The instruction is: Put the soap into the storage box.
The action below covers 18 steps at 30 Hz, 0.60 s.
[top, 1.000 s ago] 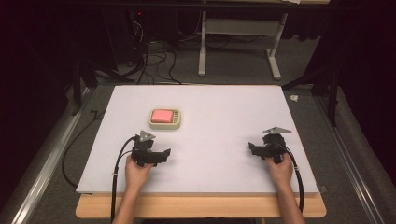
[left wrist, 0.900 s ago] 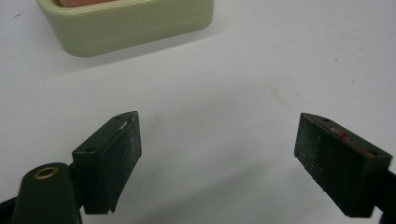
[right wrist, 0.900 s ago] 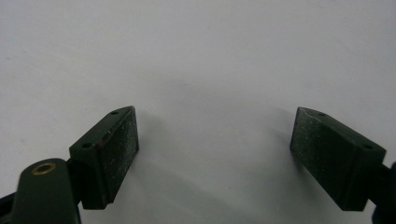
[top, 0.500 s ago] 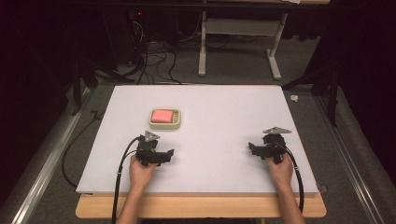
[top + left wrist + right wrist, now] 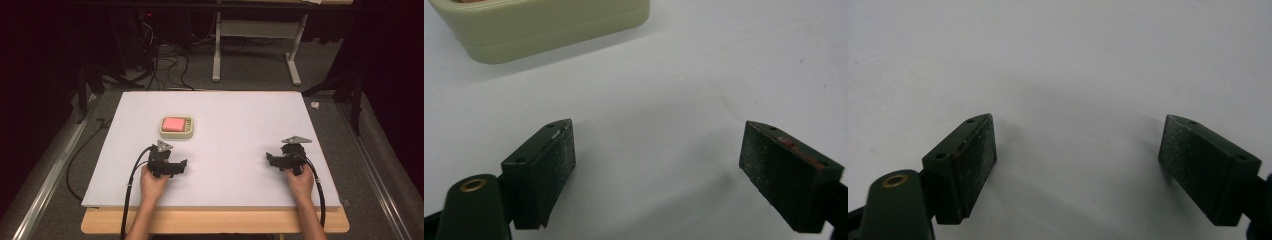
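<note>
The thing in hand looks to be the cream-coloured tray with a pink block in it [image 5: 177, 126], which sits on the white counter [image 5: 240, 120] left of the middle. It lies just beyond the left gripper [image 5: 169, 166], near but not touching. In the left gripper view the tray's cream wall [image 5: 544, 27] lies ahead and to the left of the two black fingers [image 5: 541, 170], which stand wide apart with nothing between them, only bare counter. The right gripper [image 5: 282, 160] rests low over the counter's right side, well apart from the tray, and its fingers [image 5: 963, 165] are likewise spread wide and hold nothing. The step appears to be the reach to the tray with the left gripper. To do it well, turn the hand so that the gap between the fingers lines up squarely with the tray rather than passing to its right. Keep the spread wide until the fingers straddle the walls, and stay low so they meet the sides, not the rim. Close gently, since the light tray may slide or twist on the smooth surface.
</note>
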Each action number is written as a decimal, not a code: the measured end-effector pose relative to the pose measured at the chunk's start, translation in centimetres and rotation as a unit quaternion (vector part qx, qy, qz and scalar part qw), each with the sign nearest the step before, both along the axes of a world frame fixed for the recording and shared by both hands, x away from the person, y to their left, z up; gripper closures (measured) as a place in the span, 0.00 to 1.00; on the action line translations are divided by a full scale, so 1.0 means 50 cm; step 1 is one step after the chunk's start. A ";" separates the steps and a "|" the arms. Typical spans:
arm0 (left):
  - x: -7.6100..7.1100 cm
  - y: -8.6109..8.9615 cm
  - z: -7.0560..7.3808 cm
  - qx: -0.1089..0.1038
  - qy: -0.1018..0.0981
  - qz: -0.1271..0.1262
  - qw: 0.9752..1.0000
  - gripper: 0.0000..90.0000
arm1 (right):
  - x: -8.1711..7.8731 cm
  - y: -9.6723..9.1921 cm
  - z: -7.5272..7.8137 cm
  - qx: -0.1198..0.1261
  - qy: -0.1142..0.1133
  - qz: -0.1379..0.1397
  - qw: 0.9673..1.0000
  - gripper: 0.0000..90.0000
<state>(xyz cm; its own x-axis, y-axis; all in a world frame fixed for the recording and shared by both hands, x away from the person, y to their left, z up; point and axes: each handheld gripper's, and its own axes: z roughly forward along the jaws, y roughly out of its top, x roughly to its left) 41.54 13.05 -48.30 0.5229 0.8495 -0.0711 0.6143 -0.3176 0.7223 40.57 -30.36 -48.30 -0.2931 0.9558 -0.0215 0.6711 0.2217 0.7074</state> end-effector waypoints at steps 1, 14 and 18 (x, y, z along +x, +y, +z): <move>0.001 -0.001 -0.001 0.002 0.000 0.000 1.000 0.17 | 0.000 0.000 0.000 0.000 0.000 0.000 1.000 0.18; 0.002 -0.009 -0.007 0.011 -0.012 0.001 1.000 0.17 | 0.000 0.000 0.000 0.000 0.000 0.000 1.000 0.18; 0.001 -0.013 -0.008 0.022 -0.016 0.000 1.000 0.17 | 0.000 0.000 0.000 0.000 0.000 0.000 1.000 0.18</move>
